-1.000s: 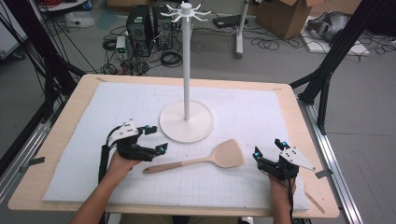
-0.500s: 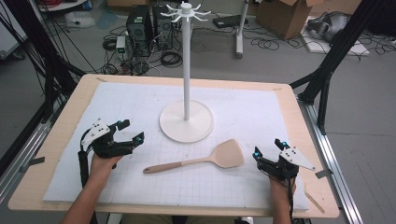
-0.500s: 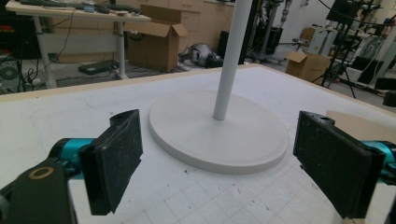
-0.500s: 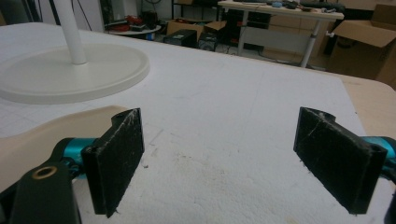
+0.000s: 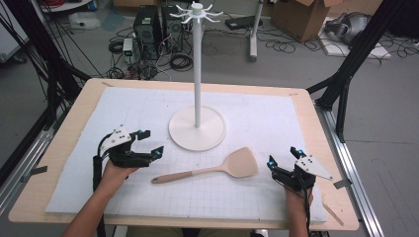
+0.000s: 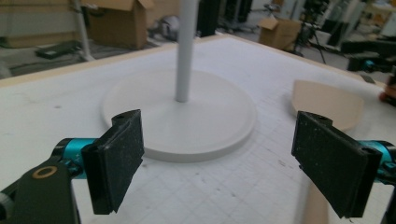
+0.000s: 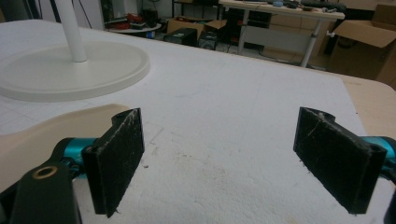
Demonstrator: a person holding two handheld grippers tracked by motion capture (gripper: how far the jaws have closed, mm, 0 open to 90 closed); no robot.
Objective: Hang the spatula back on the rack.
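A beige wooden spatula lies flat on the white mat, its head to the right. My left gripper is open just left of and above the handle end, touching nothing. In the left gripper view its jaws stand wide apart, facing the stand base, with the spatula head to the right. My right gripper is open just right of the spatula head. In the right gripper view the jaws are empty and the spatula head lies behind the left jaw.
A white hook stand rises from a round base at mid-table, with hooks at its top. The white gridded mat covers most of the wooden table. Cables, computers and boxes lie on the floor beyond.
My left gripper swung left away from the spatula handle, then came partway back to the right, staying open. The spatula and right gripper have not moved.
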